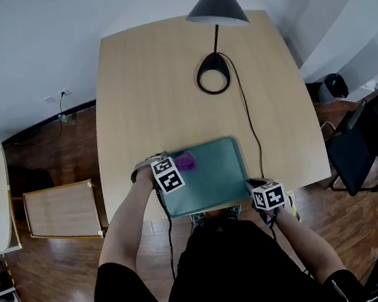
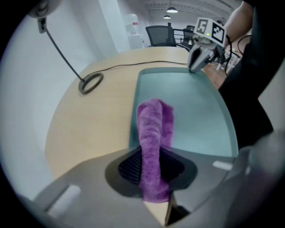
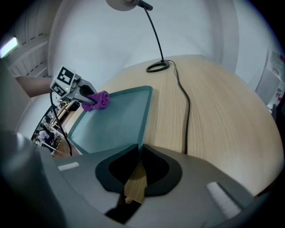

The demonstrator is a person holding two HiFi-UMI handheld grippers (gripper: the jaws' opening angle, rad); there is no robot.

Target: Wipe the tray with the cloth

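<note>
On pale table [image 1: 165,74] (wood floor [image 1: 68,280] below), left hand-held gripper [image 2: 152,171] tight on cloth [image 2: 153,124], right one [image 3: 138,155] on tray [image 3: 116,120]

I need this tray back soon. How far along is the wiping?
Done: the left tool is clamped on the cloth, which lies at one corner of the tray. In hand: the right tool pinches the opposite corner, apparently steadying it. Left: seemingly most of the tray; no wiped streaks show.

The left forearm [image 1: 126,221] angles in from the near left, left claw [image 2: 153,167] clamped on the cloth [image 2: 153,127]. The right claw [image 3: 137,153], jaws together, pinches the tray's [image 3: 111,127] near right corner.
</note>
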